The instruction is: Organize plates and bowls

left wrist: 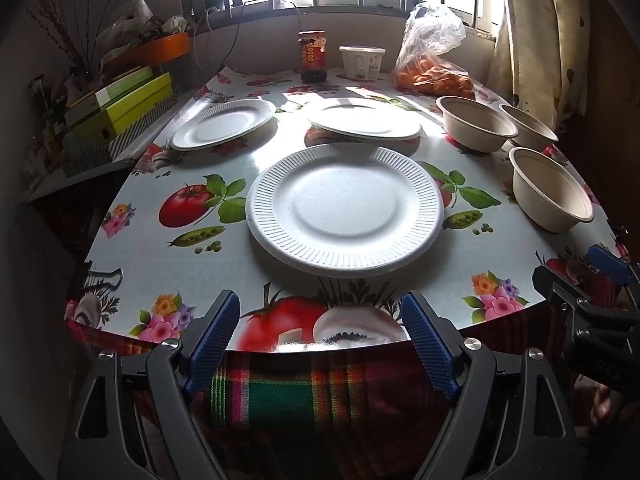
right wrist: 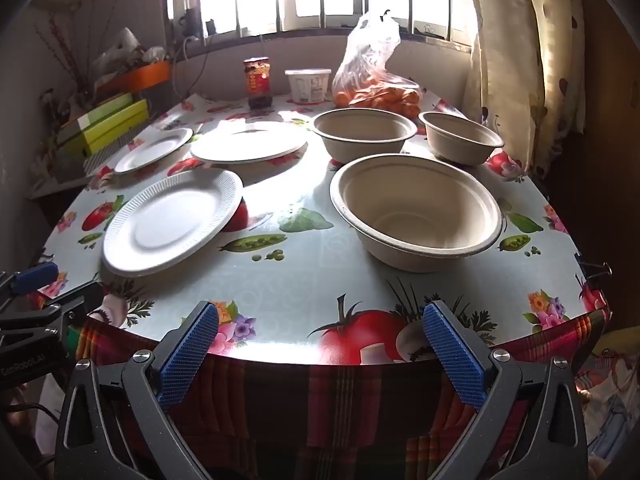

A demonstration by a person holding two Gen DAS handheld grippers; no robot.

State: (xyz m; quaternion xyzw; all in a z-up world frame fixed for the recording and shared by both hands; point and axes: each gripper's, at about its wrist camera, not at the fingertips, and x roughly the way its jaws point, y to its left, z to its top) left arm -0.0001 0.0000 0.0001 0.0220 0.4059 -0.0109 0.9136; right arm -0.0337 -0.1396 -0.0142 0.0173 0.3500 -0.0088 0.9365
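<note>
Three white paper plates lie on the flowered table: a near plate (left wrist: 345, 208) (right wrist: 172, 222), a far left plate (left wrist: 224, 123) (right wrist: 154, 149) and a far middle plate (left wrist: 364, 120) (right wrist: 249, 143). Three beige bowls stand to the right: a near bowl (left wrist: 550, 188) (right wrist: 416, 210), a middle bowl (left wrist: 476, 122) (right wrist: 363, 133) and a far right bowl (left wrist: 528, 122) (right wrist: 460, 138). My left gripper (left wrist: 322, 334) hangs open just off the table's front edge, in line with the near plate. My right gripper (right wrist: 320, 354) is open too, before the near bowl. Neither holds anything.
At the back stand a dark jar (left wrist: 312, 56), a white tub (left wrist: 362, 62) and a plastic bag of oranges (left wrist: 434, 72). Green boxes (left wrist: 120, 104) pile on a shelf left of the table. A plaid cloth (left wrist: 320, 396) hangs below the table edge (right wrist: 280, 354). Curtains (right wrist: 516, 60) hang right.
</note>
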